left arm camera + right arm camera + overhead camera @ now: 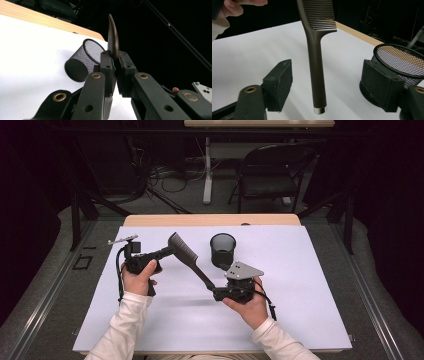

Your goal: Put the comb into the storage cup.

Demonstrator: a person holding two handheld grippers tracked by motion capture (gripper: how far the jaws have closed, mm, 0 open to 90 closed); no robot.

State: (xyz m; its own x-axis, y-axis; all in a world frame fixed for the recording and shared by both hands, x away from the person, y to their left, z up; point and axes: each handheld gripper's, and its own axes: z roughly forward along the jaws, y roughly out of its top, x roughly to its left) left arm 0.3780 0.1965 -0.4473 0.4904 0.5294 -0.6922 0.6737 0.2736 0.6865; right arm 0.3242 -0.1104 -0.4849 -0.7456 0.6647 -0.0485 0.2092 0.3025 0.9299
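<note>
White sheet over wooden table; dark room, folding chair behind. My left gripper clamps dark plastic comb; right gripper released; black mesh cup near far edge.

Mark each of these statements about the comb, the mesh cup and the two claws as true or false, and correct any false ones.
1. The left claw is shut on the comb. True.
2. The right claw presses its pads on the comb's handle. False: its jaws stand apart, with the handle between them untouched.
3. The mesh cup stands upright on the white table. True.
4. The comb lies flat on the table. False: it is held up in the air.
5. The comb's tip is inside the mesh cup. False: the comb is beside the cup, apart from it.
</note>
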